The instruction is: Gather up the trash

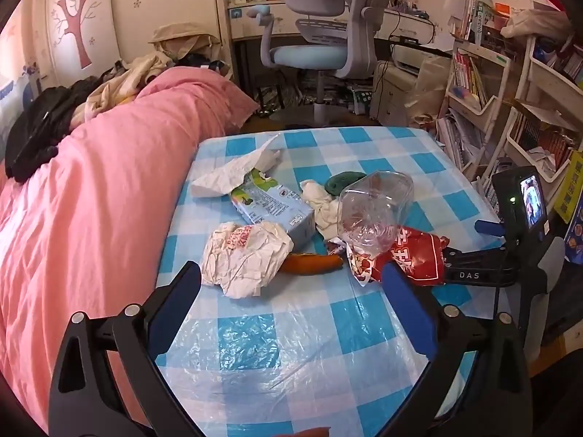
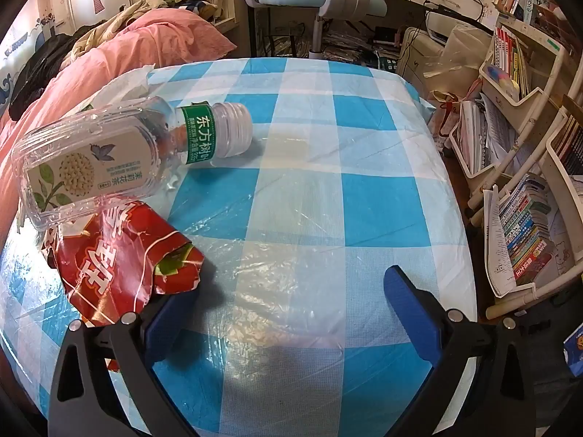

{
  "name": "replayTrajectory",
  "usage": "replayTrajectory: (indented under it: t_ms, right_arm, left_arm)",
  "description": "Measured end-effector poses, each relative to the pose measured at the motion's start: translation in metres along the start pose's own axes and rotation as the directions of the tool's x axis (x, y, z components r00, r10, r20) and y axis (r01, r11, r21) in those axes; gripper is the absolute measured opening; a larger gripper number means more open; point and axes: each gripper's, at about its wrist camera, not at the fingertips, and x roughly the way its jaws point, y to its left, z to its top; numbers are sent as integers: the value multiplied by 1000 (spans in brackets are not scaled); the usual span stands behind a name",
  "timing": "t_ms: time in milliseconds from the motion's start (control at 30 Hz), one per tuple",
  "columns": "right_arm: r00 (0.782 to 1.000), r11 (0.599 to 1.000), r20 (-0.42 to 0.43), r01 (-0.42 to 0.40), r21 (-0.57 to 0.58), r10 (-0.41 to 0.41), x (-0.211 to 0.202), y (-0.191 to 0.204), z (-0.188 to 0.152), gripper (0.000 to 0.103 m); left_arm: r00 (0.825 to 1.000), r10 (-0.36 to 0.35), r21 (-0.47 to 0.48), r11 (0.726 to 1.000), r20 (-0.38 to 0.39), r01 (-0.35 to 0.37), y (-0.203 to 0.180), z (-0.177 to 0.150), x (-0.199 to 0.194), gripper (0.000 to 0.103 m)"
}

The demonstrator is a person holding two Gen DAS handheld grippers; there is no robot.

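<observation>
We're hovering both grippers over the checked table (image 1: 328, 327), and the trash is lying piled ahead: crumpled paper (image 1: 247, 258), a carton (image 1: 273, 207), a clear bottle (image 2: 109, 156) resting on a red wrapper (image 2: 120, 255). Our left gripper (image 1: 291, 284) is holding its jaws spread wide, gripping nothing; our right gripper (image 2: 284, 291) is doing the same beside the wrapper.

The right gripper (image 2: 288, 302) hangs over the checked table (image 2: 364, 200), jaws spread wide with nothing between them. Its left finger (image 2: 171, 313) touches a crumpled red wrapper (image 2: 120, 258). An empty clear bottle (image 2: 124, 156) lies on its side beyond, overlapping the wrapper.
</observation>
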Motion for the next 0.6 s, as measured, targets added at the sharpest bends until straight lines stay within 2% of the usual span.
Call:
replayTrajectory:
  t_ms: [600]
  right_arm:
    - [1000,1000,0,0,0,0,0,1,0,97]
  left_arm:
    - [997,8,-121,993,-79,-18,20,4,39,96]
